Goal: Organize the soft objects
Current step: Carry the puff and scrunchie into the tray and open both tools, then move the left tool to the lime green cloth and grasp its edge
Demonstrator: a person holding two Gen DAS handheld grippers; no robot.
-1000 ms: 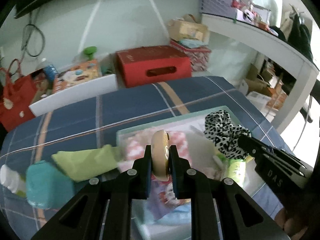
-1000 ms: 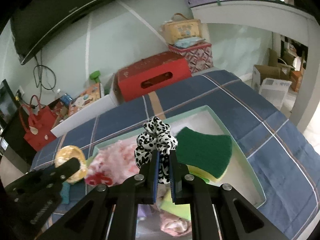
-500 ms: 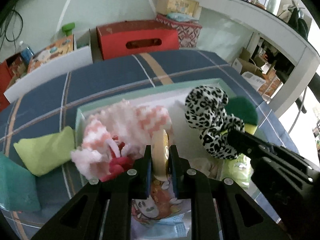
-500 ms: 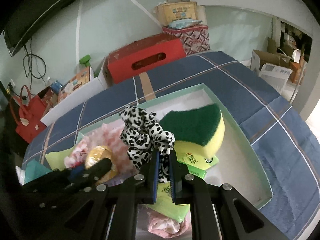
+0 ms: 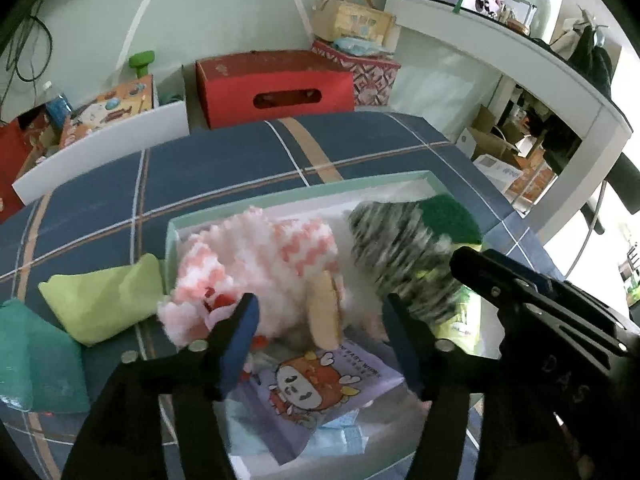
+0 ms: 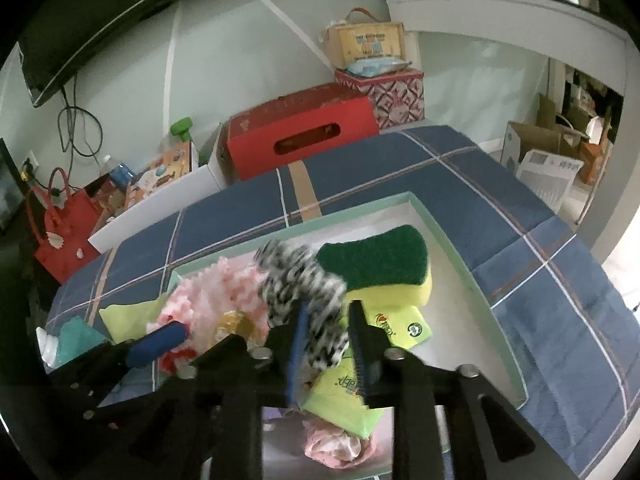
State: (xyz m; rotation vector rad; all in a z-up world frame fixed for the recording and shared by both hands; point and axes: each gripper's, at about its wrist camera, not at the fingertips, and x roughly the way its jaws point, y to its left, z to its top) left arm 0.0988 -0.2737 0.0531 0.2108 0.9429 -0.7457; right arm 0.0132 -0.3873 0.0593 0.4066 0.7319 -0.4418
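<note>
Two grippers hang over the pale green box [image 5: 432, 178], each with its fingers spread apart and gripping nothing. In the left wrist view, the left gripper [image 5: 320, 320] is wide open, and the yellow ring [image 5: 326, 312] stands on its edge between the fingers but apart from both, its flat face toward the pads, leaning on the pink fluffy cloth [image 5: 260, 256] at 11 o'clock inside the box. The spotted scrunchie [image 5: 400, 248], blurred, lies at 1 o'clock, just ahead of the right gripper that enters from 3 o'clock. In the right wrist view, the right gripper [image 6: 330, 344] is released too; the scrunchie [image 6: 304, 288] sits straight ahead at 12 o'clock, partly between the fingers, whether it touches them I cannot tell, beside the green sponge [image 6: 376, 260]. I judge both things are now dropped in the box, so each gripper must only draw back.
</note>
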